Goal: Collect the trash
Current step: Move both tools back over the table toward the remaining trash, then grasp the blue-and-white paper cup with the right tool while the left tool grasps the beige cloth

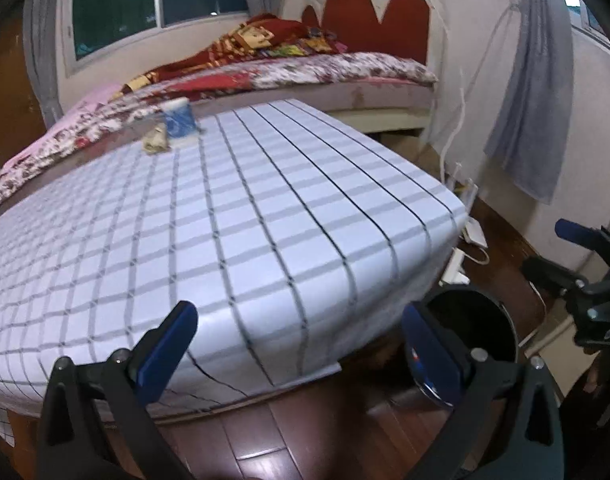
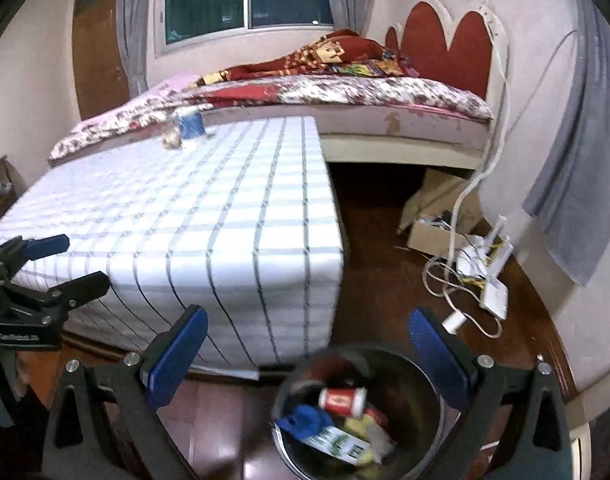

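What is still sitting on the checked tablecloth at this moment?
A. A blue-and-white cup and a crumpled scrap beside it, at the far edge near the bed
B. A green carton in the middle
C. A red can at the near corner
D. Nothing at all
A. The blue-and-white cup and the crumpled scrap sit together on the tablecloth at its far edge; the red can lies in the bin.

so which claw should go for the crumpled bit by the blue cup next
Left, probably. Both claws are open and empty, but the left claw faces the table, with the crumpled wad beside the blue cup ahead. The right claw hangs over the bin.
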Motion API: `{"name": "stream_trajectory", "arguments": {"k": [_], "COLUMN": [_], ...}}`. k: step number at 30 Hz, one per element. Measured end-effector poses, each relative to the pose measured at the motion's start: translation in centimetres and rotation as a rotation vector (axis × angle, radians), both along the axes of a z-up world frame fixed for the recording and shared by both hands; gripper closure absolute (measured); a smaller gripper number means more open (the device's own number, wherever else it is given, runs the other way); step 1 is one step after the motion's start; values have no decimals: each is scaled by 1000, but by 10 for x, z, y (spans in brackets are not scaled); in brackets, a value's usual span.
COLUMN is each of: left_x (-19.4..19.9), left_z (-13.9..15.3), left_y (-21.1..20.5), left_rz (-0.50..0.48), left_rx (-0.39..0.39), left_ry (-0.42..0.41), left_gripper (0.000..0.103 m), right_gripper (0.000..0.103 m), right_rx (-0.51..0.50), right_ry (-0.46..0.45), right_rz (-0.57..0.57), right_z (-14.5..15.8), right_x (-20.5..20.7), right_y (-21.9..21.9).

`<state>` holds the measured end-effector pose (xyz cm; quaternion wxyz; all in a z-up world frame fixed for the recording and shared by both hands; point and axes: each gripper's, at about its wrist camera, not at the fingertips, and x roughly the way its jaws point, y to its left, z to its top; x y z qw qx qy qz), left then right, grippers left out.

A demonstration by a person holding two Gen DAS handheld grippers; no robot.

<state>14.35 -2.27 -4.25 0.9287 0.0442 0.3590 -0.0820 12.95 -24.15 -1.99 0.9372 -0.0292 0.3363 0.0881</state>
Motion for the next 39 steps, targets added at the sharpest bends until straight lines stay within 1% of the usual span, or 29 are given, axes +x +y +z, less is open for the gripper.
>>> {"name": "stream_trajectory", "arguments": {"k": [2,4,6,8,10,12,15,17,19,22,23,25,26,27,30,33,34,35,37,39], "left_x": [8,17,29,41,53,64,81,90,102,126,142,164,178,193,225,251,260,266,276,285], "left_z": [10,21,33,47,61,72,79,79,76,70,64,58,53,48,38,24,21,17,11,5], "left_y": [13,27,42,56,70,85,105,118,132,152,162,174,181,190,211,230,235,239,247,254], "left_rz": [22,43,64,89,111,134,181,202,223,255,268,277,285,289,306,323,326,333,336,342], "left_rx": [11,20,22,37,44,38,54,42,36,36,31,19,20,16,2,-6,-5,-2,-8,-13], "left_ry": [-26,-47,-63,-83,-99,-106,-110,-107,-97,-103,-95,-86,-79,-73,-69,-47,-40,-39,-32,-30], "left_gripper": [0,0,0,0,0,0,0,1,1,1,1,2,4,5,5,5,5,5,5,5], "right_gripper": [1,1,1,1,1,1,1,1,1,2,3,13,16,17,19,21,23,26,28,28], "right_rx": [16,39,36,24,0,17,34,51,59,50,47,49,46,49,50,27,16,11,-1,-10], "right_ry": [-18,-42,-66,-60,-58,-64,-86,-85,-78,-82,-77,-62,-56,-45,-27,-12,-4,7,16,22], "right_rz": [18,60,86,145,158,180,188,196,216,234,237,257,261,266,285,314,323,334,341,345], "right_z": [12,27,38,51,59,67,81,85,87,84,82,72,68,61,47,30,24,17,8,1], "right_x": [8,18,25,35,45,56,83,101,128,172,187,225,242,262,304,336,347,358,373,389], "right_y": [7,17,28,44,56,65,83,93,113,145,154,177,186,199,226,256,267,277,292,306]}}
